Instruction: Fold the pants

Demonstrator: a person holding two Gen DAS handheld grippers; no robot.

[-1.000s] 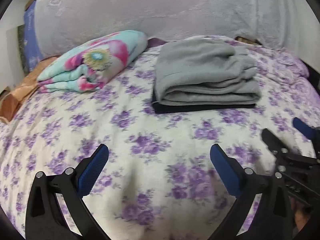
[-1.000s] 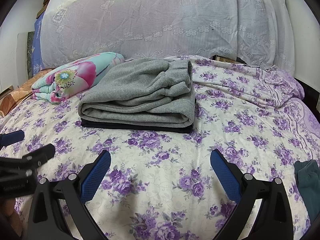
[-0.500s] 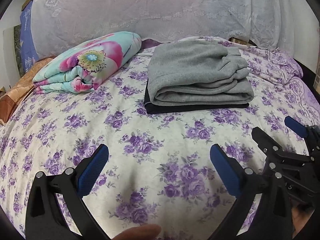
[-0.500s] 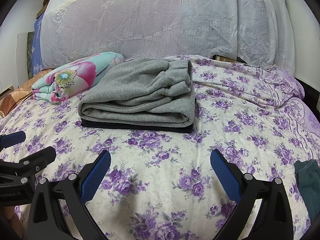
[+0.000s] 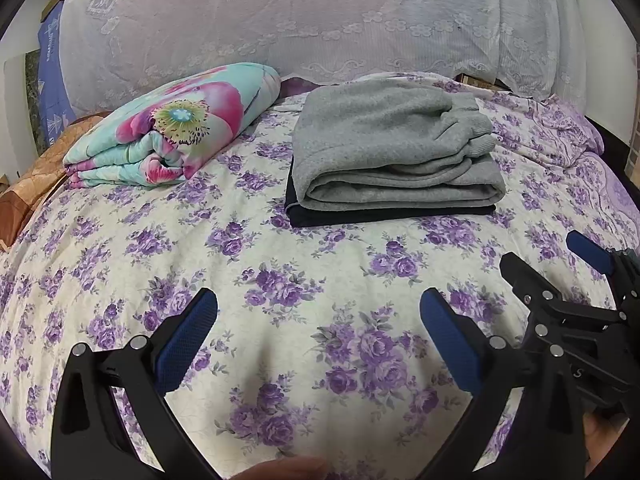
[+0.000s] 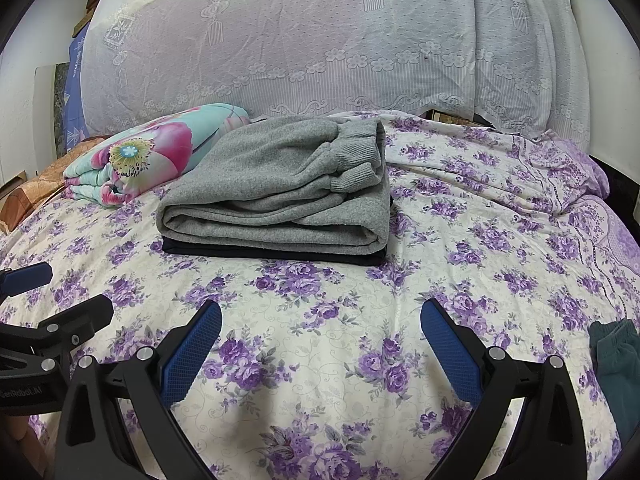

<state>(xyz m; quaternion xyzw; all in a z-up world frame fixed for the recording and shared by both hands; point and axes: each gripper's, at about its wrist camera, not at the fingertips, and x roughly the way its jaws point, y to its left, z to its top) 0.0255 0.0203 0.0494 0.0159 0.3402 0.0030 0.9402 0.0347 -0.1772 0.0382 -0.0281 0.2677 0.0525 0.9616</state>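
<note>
We hold the left gripper [image 5: 318,334] low over the floral bedsheet [image 5: 320,280], jaws spread wide, nothing between the blue pads [image 5: 186,344]. The right gripper [image 6: 320,344] hangs likewise over the sheet, jaws wide apart and empty; in the left wrist view it shows at the right edge, just beside the left one. Ahead of both, well clear of the fingertips, the grey pants [image 6: 276,188] lie folded in a stack, ribbed cuffs [image 6: 356,164] on top toward the right. They rest on a dark folded garment [image 6: 276,254] whose edge shows under the front. Left of the stack, near but not clearly touching, sits a folded floral blanket [image 5: 176,124]. A white lace cover [image 6: 320,40] rises behind. A dark teal cloth [image 6: 616,364] lies at the right edge of the right wrist view
</note>
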